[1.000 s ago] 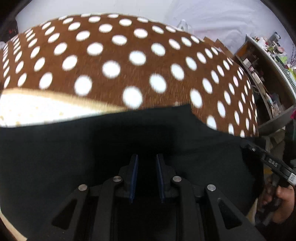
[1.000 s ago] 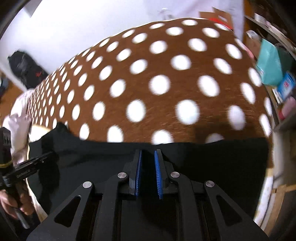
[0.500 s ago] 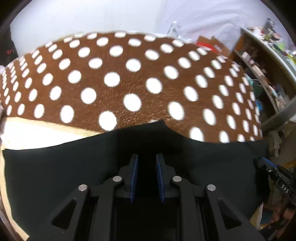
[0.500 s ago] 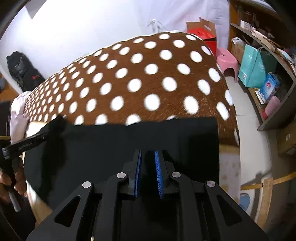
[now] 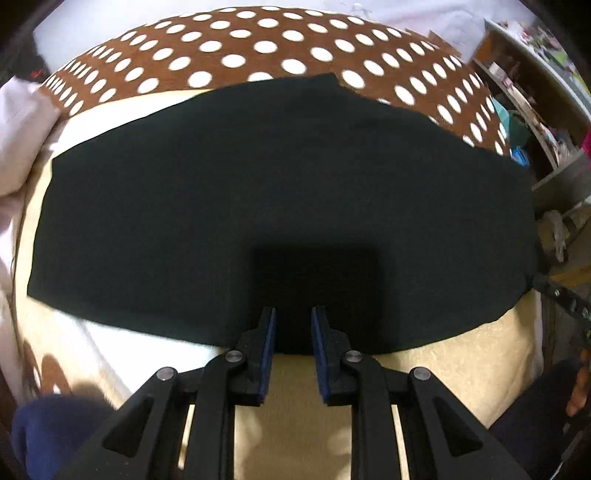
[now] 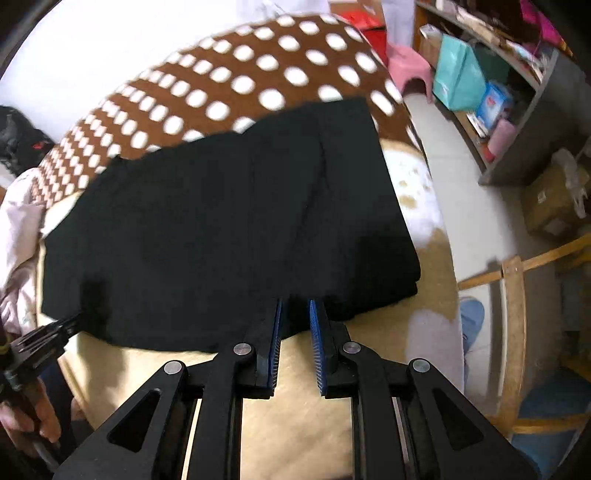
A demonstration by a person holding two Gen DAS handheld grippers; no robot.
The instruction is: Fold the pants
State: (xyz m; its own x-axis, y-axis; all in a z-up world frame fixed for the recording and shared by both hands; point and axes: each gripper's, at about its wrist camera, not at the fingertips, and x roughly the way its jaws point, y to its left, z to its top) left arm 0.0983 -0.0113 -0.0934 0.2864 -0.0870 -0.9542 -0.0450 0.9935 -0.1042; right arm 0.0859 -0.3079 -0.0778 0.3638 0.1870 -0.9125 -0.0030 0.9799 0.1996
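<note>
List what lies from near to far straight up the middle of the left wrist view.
left claw → cream blanket → black pants → brown polka-dot blanket → white wall

Bedroom clutter around the bed

A brown blanket with white dots (image 6: 236, 88) covers the bed's far part; a pink stool (image 6: 412, 68), teal bag (image 6: 458, 79) and shelf unit (image 6: 535, 122) stand at right, near a wooden chair (image 6: 515, 325).
</note>
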